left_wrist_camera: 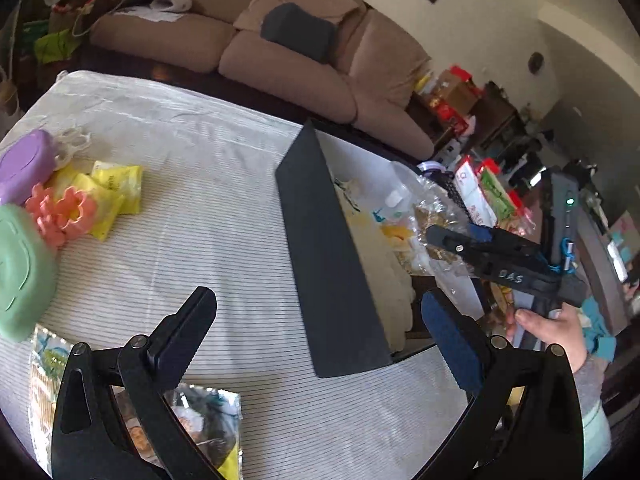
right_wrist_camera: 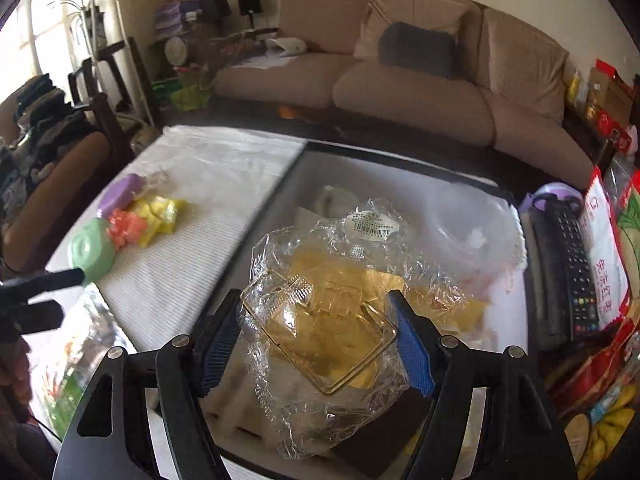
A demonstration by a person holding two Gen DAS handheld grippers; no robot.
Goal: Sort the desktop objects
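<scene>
My right gripper (right_wrist_camera: 318,344) is shut on a crinkled clear plastic packet with gold contents (right_wrist_camera: 320,308) and holds it over the black box (right_wrist_camera: 260,240). In the left wrist view the right gripper (left_wrist_camera: 460,242) sits over the box (left_wrist_camera: 320,248) with the packet (left_wrist_camera: 430,208). My left gripper (left_wrist_camera: 320,336) is open and empty above the striped cloth (left_wrist_camera: 200,208), left of the box. A pile lies at the cloth's left: purple case (left_wrist_camera: 24,164), green case (left_wrist_camera: 20,272), pink flower clip (left_wrist_camera: 64,212), yellow packets (left_wrist_camera: 112,192). A snack packet (left_wrist_camera: 200,420) lies under the left fingers.
A clear lidded container (right_wrist_camera: 472,224) and other items lie inside the box. A remote control (right_wrist_camera: 568,272) and red snack bags (right_wrist_camera: 608,248) lie right of the box. A brown sofa (right_wrist_camera: 400,80) stands behind the table.
</scene>
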